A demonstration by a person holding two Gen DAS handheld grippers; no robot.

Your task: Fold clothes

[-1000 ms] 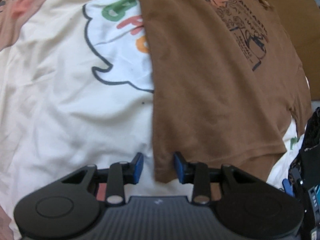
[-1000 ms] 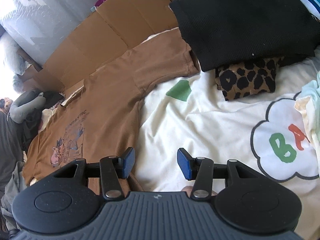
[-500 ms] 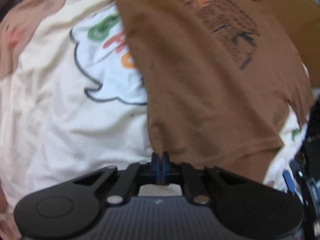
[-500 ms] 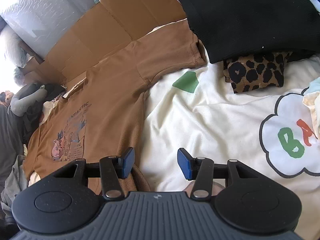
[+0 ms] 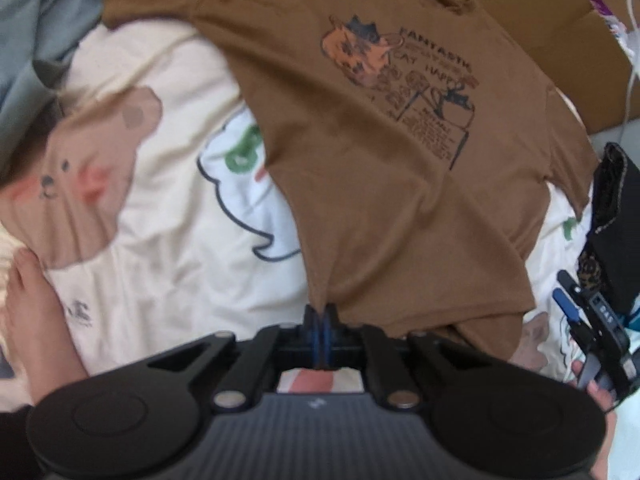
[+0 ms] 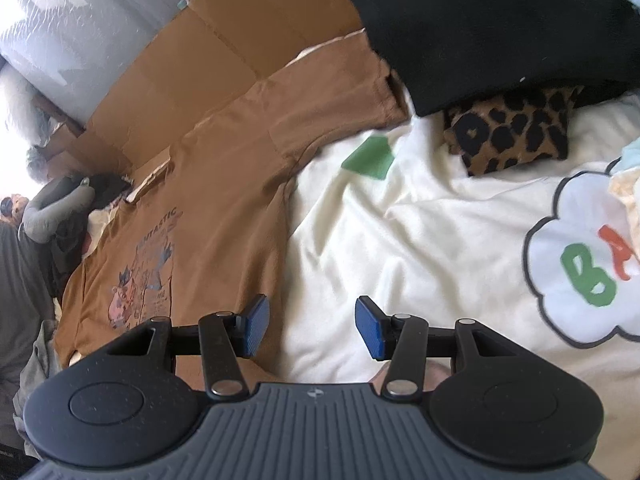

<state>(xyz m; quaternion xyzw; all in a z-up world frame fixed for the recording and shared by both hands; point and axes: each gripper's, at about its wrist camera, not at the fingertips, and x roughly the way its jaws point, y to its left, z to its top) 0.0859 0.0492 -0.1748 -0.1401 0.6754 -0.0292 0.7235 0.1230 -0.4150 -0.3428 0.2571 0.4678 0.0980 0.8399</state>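
The left gripper is clamped on the brown T-shirt at its hem corner, which the pads hide, pulling the cloth taut above the cream bedspread. The right gripper, jaws apart and empty, hovers beside the shirt's edge. Beyond the shirt, a black garment covers most of a leopard-print piece, with cardboard behind.

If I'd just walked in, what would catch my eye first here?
Probably the brown T-shirt with its cat print, spread across the cream cartoon bedsheet. The left gripper has its fingers pinched on the shirt's bottom corner. At the bed's far right, a black garment lies on a leopard-print piece.
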